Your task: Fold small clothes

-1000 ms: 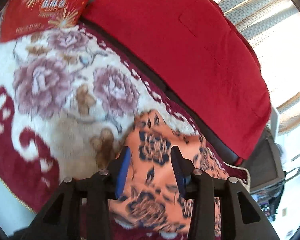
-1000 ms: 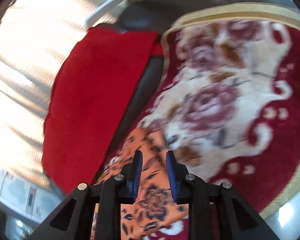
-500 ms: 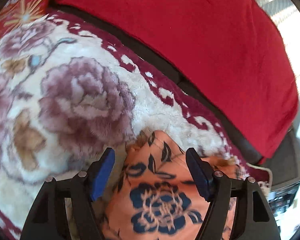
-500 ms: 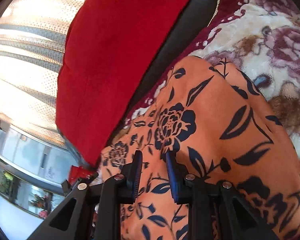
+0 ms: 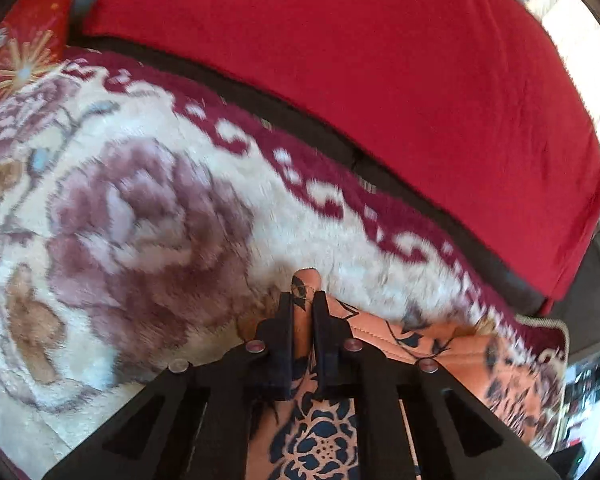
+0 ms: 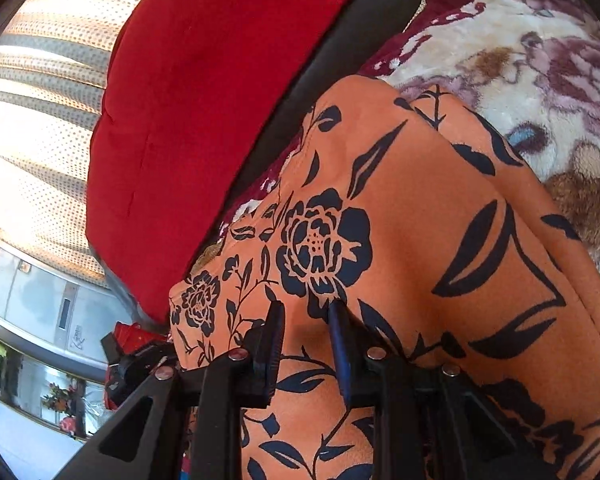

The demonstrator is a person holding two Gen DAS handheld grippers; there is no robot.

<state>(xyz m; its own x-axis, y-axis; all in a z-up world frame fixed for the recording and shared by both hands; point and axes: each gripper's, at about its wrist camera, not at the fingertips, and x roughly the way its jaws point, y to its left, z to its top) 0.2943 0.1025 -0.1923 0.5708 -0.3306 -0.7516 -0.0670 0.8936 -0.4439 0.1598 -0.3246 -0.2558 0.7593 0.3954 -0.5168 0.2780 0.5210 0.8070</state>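
Strong daylight floods both views. In the right wrist view it pours through a dotted curtain (image 6: 40, 128) left of the gripper, blowing the pleats out to near white. In the left wrist view a similar overexposed patch sits beyond the gripper at upper right. The red cushion (image 5: 380, 80) and orange floral garment (image 6: 440, 220) look saturated and evenly lit. A soft shadow falls on the garment between the right gripper's fingers. The plush blanket (image 5: 140, 220) is smeared by motion blur. Fisheye bending curves both frames, with black corners.
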